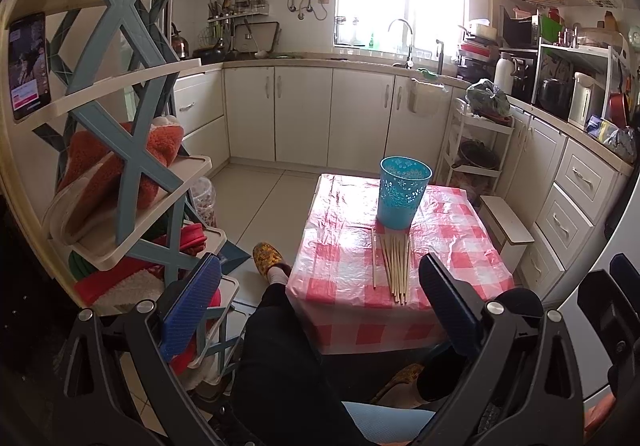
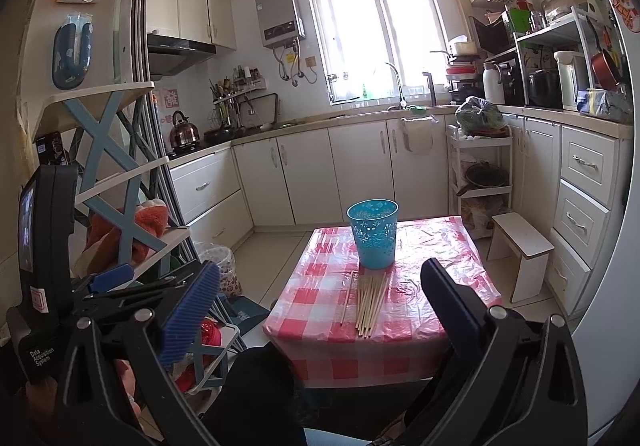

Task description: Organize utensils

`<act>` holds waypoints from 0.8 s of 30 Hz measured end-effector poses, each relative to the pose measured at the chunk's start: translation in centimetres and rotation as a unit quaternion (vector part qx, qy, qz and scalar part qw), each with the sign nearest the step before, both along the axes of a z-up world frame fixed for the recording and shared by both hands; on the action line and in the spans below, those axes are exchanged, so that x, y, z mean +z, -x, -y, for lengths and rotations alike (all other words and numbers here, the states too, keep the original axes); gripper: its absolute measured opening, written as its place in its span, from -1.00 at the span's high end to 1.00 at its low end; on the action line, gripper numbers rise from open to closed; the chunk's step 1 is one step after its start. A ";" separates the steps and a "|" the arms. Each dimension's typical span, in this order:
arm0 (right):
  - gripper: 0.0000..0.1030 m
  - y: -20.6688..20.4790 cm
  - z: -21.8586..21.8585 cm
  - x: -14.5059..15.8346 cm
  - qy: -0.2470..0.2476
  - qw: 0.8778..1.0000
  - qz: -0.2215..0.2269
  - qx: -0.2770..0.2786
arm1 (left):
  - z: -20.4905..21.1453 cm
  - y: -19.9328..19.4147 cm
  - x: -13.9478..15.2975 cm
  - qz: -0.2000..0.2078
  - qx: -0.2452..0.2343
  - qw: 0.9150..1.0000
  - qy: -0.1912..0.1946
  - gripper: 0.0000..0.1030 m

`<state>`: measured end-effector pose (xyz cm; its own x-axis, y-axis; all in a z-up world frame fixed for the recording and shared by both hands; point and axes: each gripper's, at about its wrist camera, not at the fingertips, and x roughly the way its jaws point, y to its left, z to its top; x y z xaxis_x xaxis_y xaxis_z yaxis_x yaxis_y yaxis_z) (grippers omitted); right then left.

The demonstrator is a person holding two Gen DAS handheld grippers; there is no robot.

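Note:
A bundle of wooden chopsticks [image 1: 394, 266] lies on a small table with a red-and-white checked cloth [image 1: 460, 246], one stick a little apart on the left. Behind them stands an upright blue perforated cup [image 1: 404, 191]. In the right wrist view the chopsticks [image 2: 370, 302] lie in front of the blue cup [image 2: 374, 234] on the table [image 2: 440, 278]. My left gripper [image 1: 320, 306] is open and empty, held short of the table's near edge. My right gripper [image 2: 320, 306] is open and empty too, also back from the table.
A blue-and-cream shelf rack [image 1: 132, 149] with slippers and cloths stands at the left. A white stool [image 2: 520, 250] and a white trolley [image 2: 480, 169] stand right of the table. Kitchen cabinets [image 1: 304, 113] line the back. The person's knees [image 1: 280, 326] are below the table edge.

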<state>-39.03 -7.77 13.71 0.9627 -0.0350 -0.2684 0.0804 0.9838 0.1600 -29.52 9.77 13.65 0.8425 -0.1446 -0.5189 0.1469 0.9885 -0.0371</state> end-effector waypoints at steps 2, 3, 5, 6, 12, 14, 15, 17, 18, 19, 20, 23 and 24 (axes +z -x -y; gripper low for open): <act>-0.88 0.0 -0.1 0.1 0.000 1.000 0.004 0.001 | 0.0 0.0 0.0 0.000 0.000 1.000 0.000 -0.85; -0.87 0.0 -0.1 0.1 0.001 1.000 0.005 0.001 | 0.0 0.0 0.0 0.000 0.000 1.000 0.000 -0.85; -0.88 0.0 -0.1 0.1 0.000 1.000 0.005 0.001 | 0.0 0.1 0.0 0.000 0.000 1.000 0.000 -0.85; -0.88 0.0 -0.1 0.1 0.000 1.000 0.006 0.002 | 0.0 0.1 0.0 0.000 0.000 1.000 0.000 -0.85; -0.88 -0.2 -0.1 0.2 -0.010 1.000 -0.009 0.006 | 0.1 0.1 0.0 0.001 0.000 1.000 0.000 -0.85; -0.88 -0.3 -0.1 0.2 -0.010 1.000 -0.012 0.007 | 0.1 0.1 0.0 0.001 -0.001 1.000 0.000 -0.85; -0.88 -0.3 -0.1 0.2 -0.010 1.000 -0.013 0.007 | 0.3 0.1 0.0 0.000 -0.001 1.000 0.000 -0.85; -0.87 -0.5 -0.1 0.2 -0.007 1.000 -0.021 0.008 | 0.4 0.2 0.0 0.000 -0.003 1.000 0.000 -0.85; -0.88 -0.6 -0.1 0.2 -0.008 1.000 -0.023 0.008 | 0.5 0.2 0.0 -0.001 -0.004 1.000 0.000 -0.85; -0.88 -0.6 -0.1 0.1 -0.009 1.000 -0.023 0.008 | 0.5 0.3 0.0 -0.001 -0.004 1.000 0.000 -0.85; -0.88 -0.8 0.0 0.1 -0.009 0.999 -0.035 0.009 | 0.6 0.3 0.0 -0.002 -0.004 1.000 0.000 -0.85; -0.88 -0.7 0.0 0.1 -0.012 0.999 -0.030 0.009 | 0.6 0.3 -0.1 -0.002 -0.005 1.000 0.001 -0.85; -0.88 -0.7 0.0 0.1 -0.013 0.999 -0.031 0.009 | 0.6 0.3 -0.1 -0.002 -0.005 1.000 0.001 -0.85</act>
<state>-38.33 -7.81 13.79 0.9444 -0.0098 -0.3288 0.0733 0.9807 0.1815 -29.78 9.22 13.57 0.8388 -0.1548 -0.5220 0.1571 0.9868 -0.0401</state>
